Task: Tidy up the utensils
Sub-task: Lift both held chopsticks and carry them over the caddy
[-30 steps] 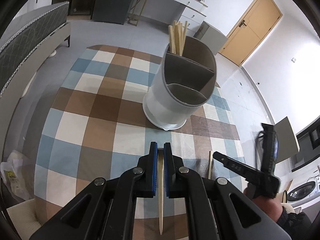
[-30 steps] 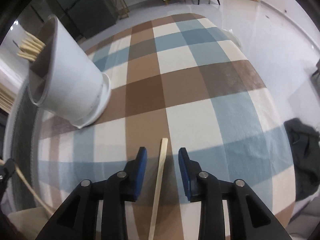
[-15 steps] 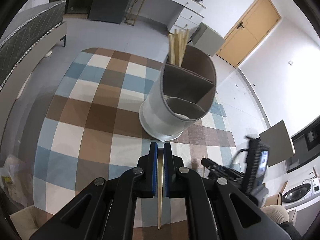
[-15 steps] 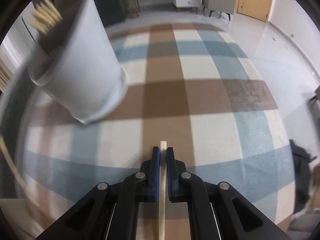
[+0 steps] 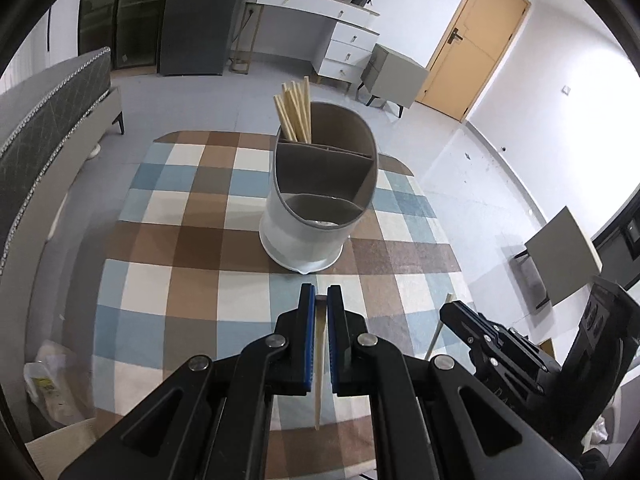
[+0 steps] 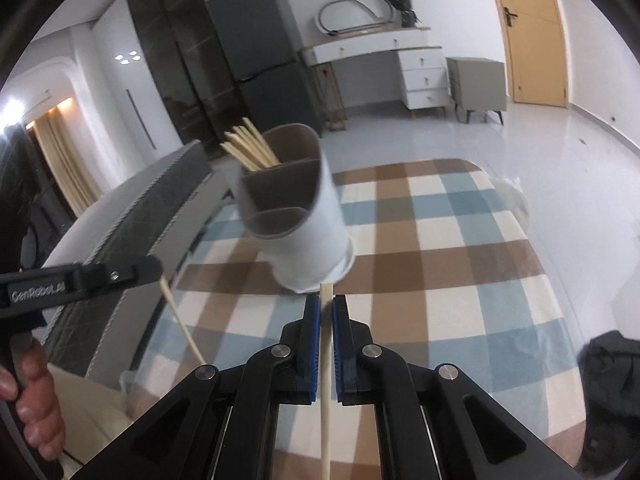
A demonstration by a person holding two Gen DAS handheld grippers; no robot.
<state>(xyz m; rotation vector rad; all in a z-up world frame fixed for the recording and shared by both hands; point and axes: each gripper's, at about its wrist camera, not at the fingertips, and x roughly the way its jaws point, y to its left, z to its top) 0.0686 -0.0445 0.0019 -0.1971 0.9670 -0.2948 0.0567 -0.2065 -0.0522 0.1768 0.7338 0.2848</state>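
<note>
A white utensil holder (image 5: 316,200) with grey divided compartments stands on the checked tablecloth (image 5: 192,272). Several wooden chopsticks (image 5: 294,110) stand in its far compartment. My left gripper (image 5: 321,300) is shut on a chopstick (image 5: 319,372), held above the cloth just short of the holder. My right gripper (image 6: 326,304) is shut on another chopstick (image 6: 326,380), lifted off the table and facing the holder (image 6: 296,216). The right gripper also shows at the lower right of the left wrist view (image 5: 452,312), and the left gripper at the left of the right wrist view (image 6: 156,270).
The table is round with its edge close below both grippers. A grey padded bench (image 5: 44,120) runs along the left. A white dresser (image 5: 344,48), a grey cabinet (image 5: 394,80) and a door (image 5: 476,36) stand at the back. A dark cloth (image 6: 612,372) lies at the right.
My right gripper closed on the chopstick that lay on the cloth and lifted it up. My left gripper, still holding its chopstick, rose and pulled back a little from the holder.
</note>
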